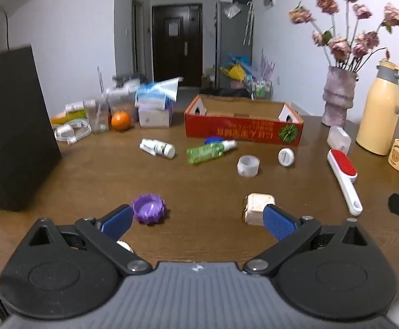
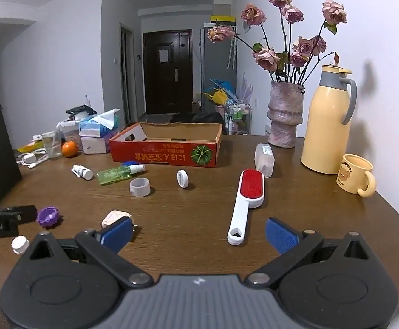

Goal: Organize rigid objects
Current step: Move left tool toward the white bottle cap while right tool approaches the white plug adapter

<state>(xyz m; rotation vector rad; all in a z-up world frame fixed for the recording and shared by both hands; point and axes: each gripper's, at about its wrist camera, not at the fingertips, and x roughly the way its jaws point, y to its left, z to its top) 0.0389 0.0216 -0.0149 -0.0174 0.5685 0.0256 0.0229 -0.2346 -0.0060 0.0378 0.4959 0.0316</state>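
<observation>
In the left wrist view the left gripper [image 1: 198, 220] is spread wide and empty over bare wood table [image 1: 199, 189] at lower centre, a ribbed purple cap [image 1: 148, 208] by its left finger and a beige cube [image 1: 258, 208] by its right; the red box [image 1: 243, 124] sits mid-frame. The right wrist view shows the right gripper [image 2: 198, 234] likewise released, open table ahead, the smooth white lint brush [image 2: 247, 201] just above its right finger, and alone shows a small white cap [image 2: 19, 244] at lower left.
</observation>
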